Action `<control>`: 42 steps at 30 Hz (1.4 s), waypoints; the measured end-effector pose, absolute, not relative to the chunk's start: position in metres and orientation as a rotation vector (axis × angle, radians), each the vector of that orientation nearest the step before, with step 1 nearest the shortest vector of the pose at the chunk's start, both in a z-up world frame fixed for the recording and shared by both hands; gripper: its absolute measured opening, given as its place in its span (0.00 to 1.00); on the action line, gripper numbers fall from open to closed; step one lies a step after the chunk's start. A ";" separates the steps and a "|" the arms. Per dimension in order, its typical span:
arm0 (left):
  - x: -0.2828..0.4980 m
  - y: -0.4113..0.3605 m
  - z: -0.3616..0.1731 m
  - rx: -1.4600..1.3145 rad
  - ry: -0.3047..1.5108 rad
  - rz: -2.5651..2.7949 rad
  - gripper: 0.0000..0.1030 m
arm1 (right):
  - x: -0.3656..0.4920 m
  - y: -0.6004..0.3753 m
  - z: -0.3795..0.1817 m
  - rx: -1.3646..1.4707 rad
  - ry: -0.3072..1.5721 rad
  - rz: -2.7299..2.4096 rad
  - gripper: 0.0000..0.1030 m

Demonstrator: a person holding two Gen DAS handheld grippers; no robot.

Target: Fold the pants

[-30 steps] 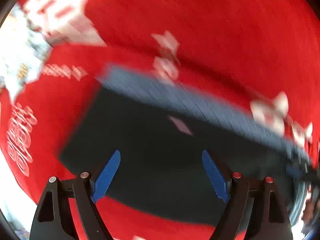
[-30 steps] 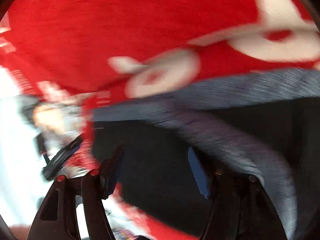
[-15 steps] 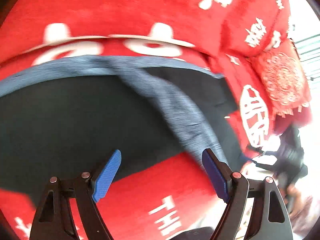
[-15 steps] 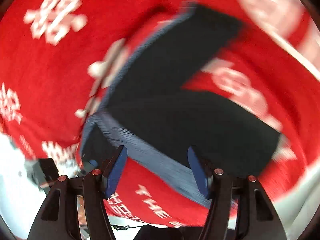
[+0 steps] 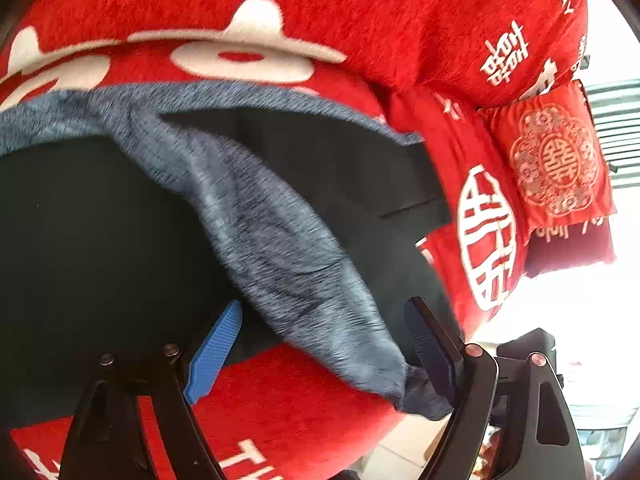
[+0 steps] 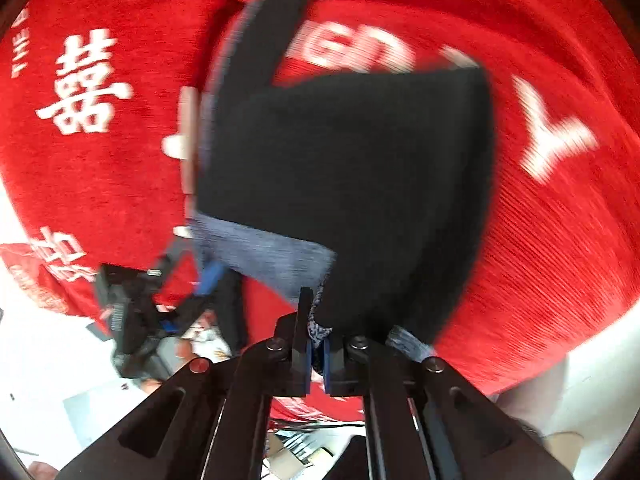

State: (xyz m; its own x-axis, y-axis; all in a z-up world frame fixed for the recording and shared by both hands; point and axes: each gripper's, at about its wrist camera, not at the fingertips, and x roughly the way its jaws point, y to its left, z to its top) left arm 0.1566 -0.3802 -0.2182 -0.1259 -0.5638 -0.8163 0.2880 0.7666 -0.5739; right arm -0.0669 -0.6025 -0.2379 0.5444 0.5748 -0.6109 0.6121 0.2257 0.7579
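Black pants (image 5: 100, 240) with a grey-blue waistband (image 5: 280, 248) lie on a red blanket (image 5: 320, 32). My left gripper (image 5: 320, 346) is open, low over the blanket's near edge. The waistband runs between its blue pads (image 5: 212, 354), and the band's end lies against the right finger. In the right wrist view the pants (image 6: 348, 184) spread away from me, blurred. My right gripper (image 6: 316, 338) is shut on a corner of the waistband (image 6: 264, 256). The left gripper (image 6: 132, 320) shows at the lower left, by the band's other end.
The red blanket (image 6: 100, 160) carries white characters and letters. A red embroidered cushion (image 5: 556, 160) lies at the right of the left wrist view. Bright floor (image 5: 560, 300) and dark clutter lie beyond the blanket's edge.
Both views have swung across the pants. My right gripper, open before, has shut on the waistband corner. The waistband now runs between the open left fingers.
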 end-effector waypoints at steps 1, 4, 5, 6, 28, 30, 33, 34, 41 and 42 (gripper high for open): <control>0.160 -0.382 -0.214 -0.243 1.521 -0.731 0.82 | -0.058 -0.606 -0.228 1.417 1.075 -0.003 0.04; 0.180 -0.397 -0.199 -0.286 1.481 -0.681 0.82 | -0.014 -0.641 -0.188 1.363 1.006 0.077 0.04; 0.188 -0.403 -0.195 -0.292 1.461 -0.659 0.82 | -0.005 -0.651 -0.181 1.349 0.995 0.084 0.04; 0.199 -0.410 -0.190 -0.288 1.431 -0.638 0.82 | 0.015 -0.669 -0.172 1.320 0.983 0.087 0.04; 0.202 -0.347 -0.245 -0.017 1.479 -0.151 0.82 | 0.017 -0.753 -0.246 1.370 1.102 -0.219 0.68; 0.200 -0.350 -0.249 0.013 1.472 -0.139 0.82 | 0.026 -0.751 -0.255 1.327 1.134 -0.209 0.65; 0.200 -0.356 -0.246 0.032 1.474 -0.147 0.82 | 0.045 -0.750 -0.262 1.333 1.122 -0.189 0.07; 0.199 -0.357 -0.241 0.023 1.468 -0.155 0.82 | 0.052 -0.749 -0.254 1.322 1.102 -0.177 0.07; 0.199 -0.360 -0.251 0.072 1.493 -0.127 0.82 | 0.085 -0.754 -0.228 1.197 1.092 -0.098 0.11; 0.200 -0.358 -0.251 0.066 1.491 -0.115 0.82 | 0.084 -0.756 -0.237 1.199 1.136 -0.133 0.13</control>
